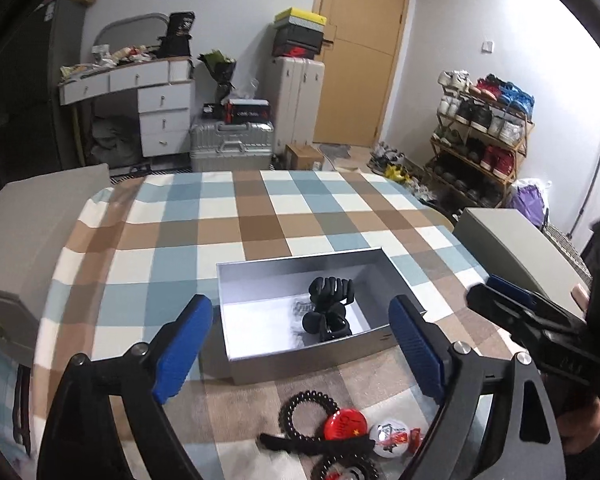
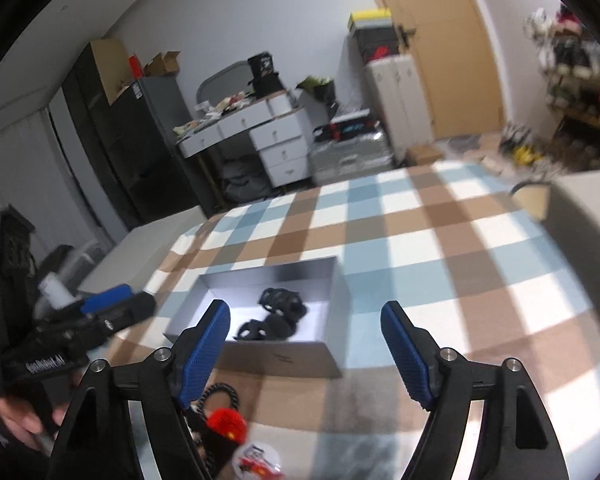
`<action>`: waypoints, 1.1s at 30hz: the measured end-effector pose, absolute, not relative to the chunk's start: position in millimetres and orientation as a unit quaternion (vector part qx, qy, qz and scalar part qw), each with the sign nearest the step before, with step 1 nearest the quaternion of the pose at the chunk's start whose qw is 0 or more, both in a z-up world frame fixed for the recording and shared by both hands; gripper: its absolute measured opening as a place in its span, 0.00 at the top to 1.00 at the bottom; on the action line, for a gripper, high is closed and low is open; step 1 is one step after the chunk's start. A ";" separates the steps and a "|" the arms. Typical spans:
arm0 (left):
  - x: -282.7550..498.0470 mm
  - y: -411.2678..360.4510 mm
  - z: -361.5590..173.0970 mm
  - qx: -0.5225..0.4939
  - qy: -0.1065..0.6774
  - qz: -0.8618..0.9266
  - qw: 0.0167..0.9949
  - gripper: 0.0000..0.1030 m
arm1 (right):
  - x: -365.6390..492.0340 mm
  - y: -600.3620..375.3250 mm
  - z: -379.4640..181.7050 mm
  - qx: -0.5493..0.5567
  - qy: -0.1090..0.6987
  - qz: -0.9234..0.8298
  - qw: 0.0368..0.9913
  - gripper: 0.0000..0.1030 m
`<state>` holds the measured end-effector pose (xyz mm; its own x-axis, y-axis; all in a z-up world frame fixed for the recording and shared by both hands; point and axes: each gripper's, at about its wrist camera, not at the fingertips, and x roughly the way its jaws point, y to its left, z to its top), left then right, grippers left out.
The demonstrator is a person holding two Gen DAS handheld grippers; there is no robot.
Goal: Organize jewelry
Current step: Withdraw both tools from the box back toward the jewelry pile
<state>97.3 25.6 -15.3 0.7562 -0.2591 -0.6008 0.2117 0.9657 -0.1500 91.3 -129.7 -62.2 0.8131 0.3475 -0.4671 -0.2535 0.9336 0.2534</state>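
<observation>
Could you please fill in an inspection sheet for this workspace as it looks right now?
Surface: checked tablecloth, blue, brown and white.
Job's things: open grey box holding two black claw clips; outside it, nearer the cameras, a coil hair tie, red badge and white badge.
Clutter: grey lid-like pieces at both table sides.
Grippers: left gripper and right gripper open, nothing between the pads.
Cables: nothing seen.
Surroundings: white dresser, suitcases, door, shoe rack.

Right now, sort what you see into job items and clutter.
Job: grey box, black claw clips inside it, coil hair ties, red badge, white badge.
Clutter: suitcases, shoe rack, dresser.
</observation>
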 end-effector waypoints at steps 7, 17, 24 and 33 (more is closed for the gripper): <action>68.1 26.0 1.3 -0.022 0.267 -0.090 0.959 0.01 | 48.6 -134.9 -45.7 0.076 0.218 0.147 0.962 0.14; 36.9 22.9 -16.4 -0.016 0.282 -0.082 0.956 0.01 | 7.1 -129.2 -60.6 0.043 0.192 0.132 0.972 0.04; 14.9 28.3 -62.5 -0.021 0.358 -0.091 0.929 0.01 | -11.2 -140.4 -93.4 0.044 0.224 0.107 0.968 0.00; 1.4 4.4 -86.2 -0.011 0.402 -0.146 0.904 0.01 | -33.9 -142.7 -108.2 0.036 0.224 0.085 0.970 0.00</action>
